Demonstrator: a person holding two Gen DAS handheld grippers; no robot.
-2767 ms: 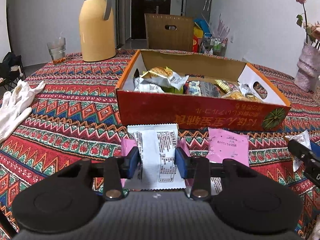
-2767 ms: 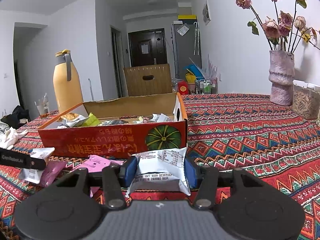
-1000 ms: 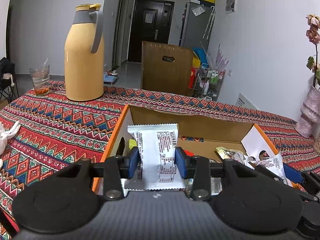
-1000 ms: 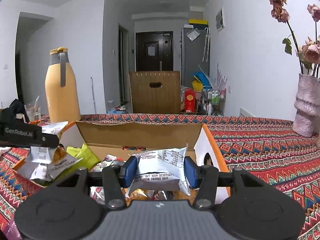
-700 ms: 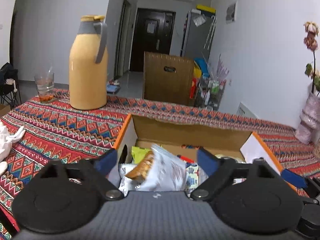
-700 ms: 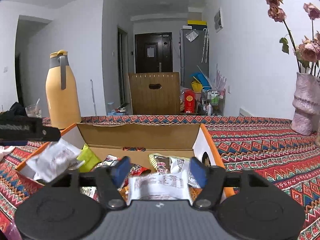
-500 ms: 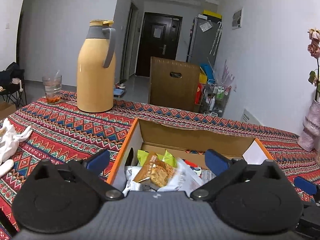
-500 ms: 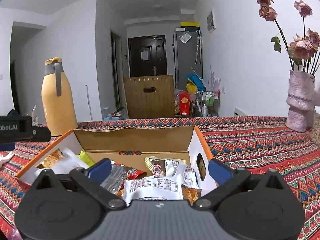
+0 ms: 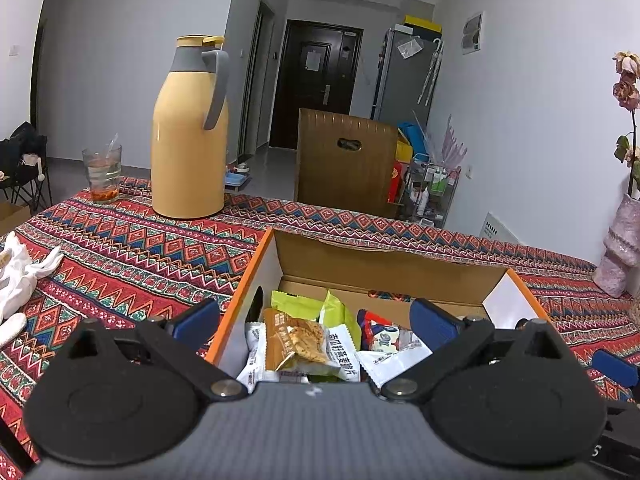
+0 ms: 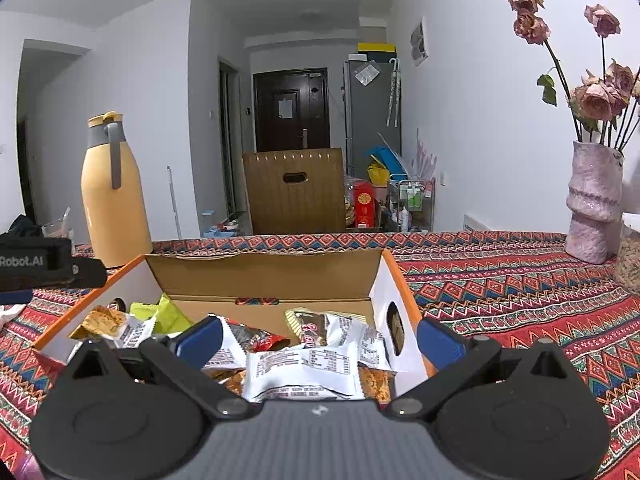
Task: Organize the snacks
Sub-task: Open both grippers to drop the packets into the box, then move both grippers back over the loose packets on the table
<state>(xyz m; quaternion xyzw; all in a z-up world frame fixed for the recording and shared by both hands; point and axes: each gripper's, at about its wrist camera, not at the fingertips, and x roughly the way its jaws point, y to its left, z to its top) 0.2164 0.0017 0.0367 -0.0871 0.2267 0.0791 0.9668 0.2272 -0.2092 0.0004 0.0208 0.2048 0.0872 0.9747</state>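
An open cardboard box with orange edges (image 9: 384, 268) (image 10: 264, 276) stands on the patterned tablecloth and holds several snack packets. My left gripper (image 9: 316, 320) is open and empty above the box's left end, over a brown cracker packet (image 9: 296, 338) and a green packet (image 9: 336, 312). My right gripper (image 10: 320, 336) is open and empty above the box's right end, over a white packet (image 10: 304, 372) lying on the pile. The left gripper's body (image 10: 44, 262) shows at the left edge of the right wrist view.
A tall yellow thermos (image 9: 190, 128) (image 10: 114, 192) and a glass (image 9: 102, 174) stand at the table's far left. White gloves (image 9: 16, 280) lie at the left. A pink vase with dried roses (image 10: 594, 204) and a jar (image 10: 630, 252) stand at the right. A wooden chair back (image 9: 346, 160) is behind the table.
Both grippers carried white packets from the table to over the box, opened and let them fall into it. Since then both have stayed open and drawn back a little.
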